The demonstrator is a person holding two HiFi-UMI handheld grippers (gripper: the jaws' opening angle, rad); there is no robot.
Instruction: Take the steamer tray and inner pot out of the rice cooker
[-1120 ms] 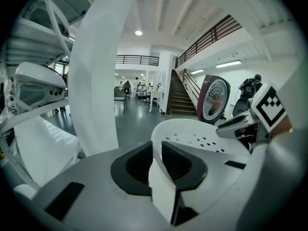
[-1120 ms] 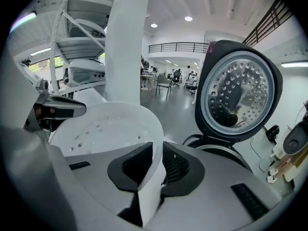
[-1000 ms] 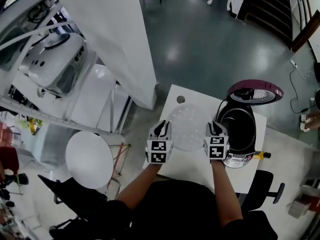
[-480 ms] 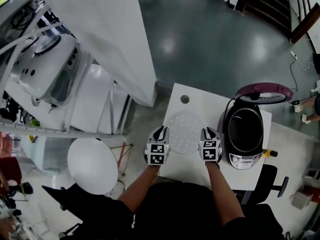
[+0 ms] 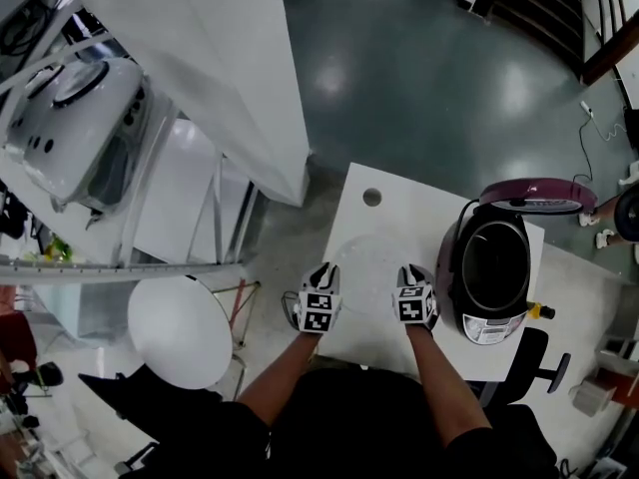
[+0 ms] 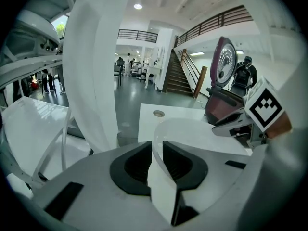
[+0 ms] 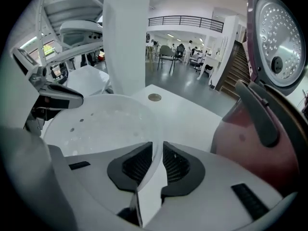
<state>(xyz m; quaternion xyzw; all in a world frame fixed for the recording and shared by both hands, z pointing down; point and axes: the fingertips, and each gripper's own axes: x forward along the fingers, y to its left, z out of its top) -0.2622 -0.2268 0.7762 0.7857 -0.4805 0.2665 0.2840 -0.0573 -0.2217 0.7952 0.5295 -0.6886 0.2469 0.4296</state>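
- The left gripper (image 6: 158, 146) has its jaws nearly together, black pads pressed on the thin white rim of the steamer tray (image 7: 101, 124); the rim runs up between the pads.
- The right gripper (image 7: 158, 148) is likewise almost closed, and it pinches the opposite rim of the same tray.
- The tray spans the gap between the two grippers, roughly level, its perforated floor stretching from the right gripper's jaws toward the left one.
- The white table (image 5: 399, 213) lies directly beneath both grippers and the tray. Whether the tray touches the tabletop cannot be told.
- The rice cooker (image 5: 486, 325) stands just beyond the outer side of the right gripper, apart from it and well away from the left gripper.
- Its lid (image 5: 537, 196) stands raised at the far side, above and beyond the right gripper's jaws.
- The inner pot (image 5: 494, 267) sits inside the cooker body, its dark opening uncovered.
- A small round hole (image 5: 372, 197) in the tabletop lies ahead of both grippers, past the tray's far edge.
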